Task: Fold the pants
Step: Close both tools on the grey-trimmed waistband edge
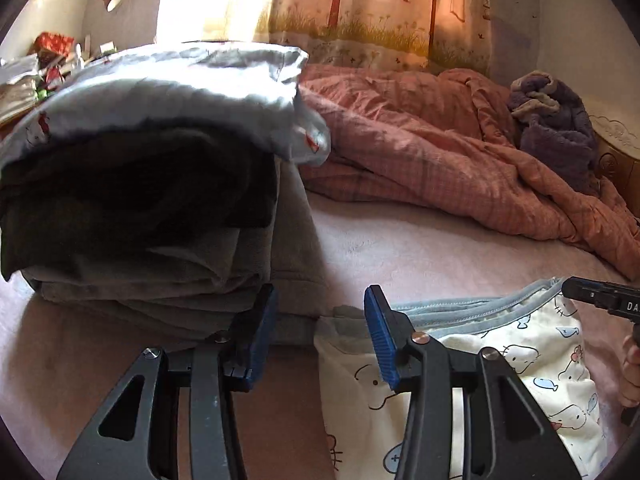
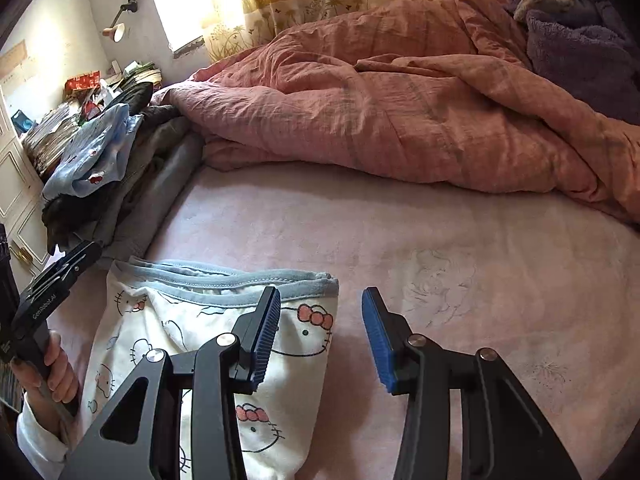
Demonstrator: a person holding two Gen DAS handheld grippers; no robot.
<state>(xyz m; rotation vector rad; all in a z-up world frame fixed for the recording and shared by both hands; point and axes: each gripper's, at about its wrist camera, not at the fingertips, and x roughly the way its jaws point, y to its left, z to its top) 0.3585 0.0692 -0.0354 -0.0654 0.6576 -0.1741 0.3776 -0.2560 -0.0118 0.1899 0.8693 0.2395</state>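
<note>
Pants (image 1: 500,360), cat-printed, lie near on the pink sheet (image 1: 420,248); our left gripper (image 1: 320,328) hovers half-open, empty, the clothes pile (image 1: 160,240) just left. Right view: our right gripper (image 2: 322,336) gapes empty beside their waistband (image 2: 224,280); the quilt (image 2: 400,112) lies far.

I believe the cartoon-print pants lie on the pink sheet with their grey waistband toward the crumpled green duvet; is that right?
Not quite: the duvet is salmon pink, not green, as the right wrist view shows. The cartoon-print pants do lie on the pink sheet with their grey waistband toward it.
</note>
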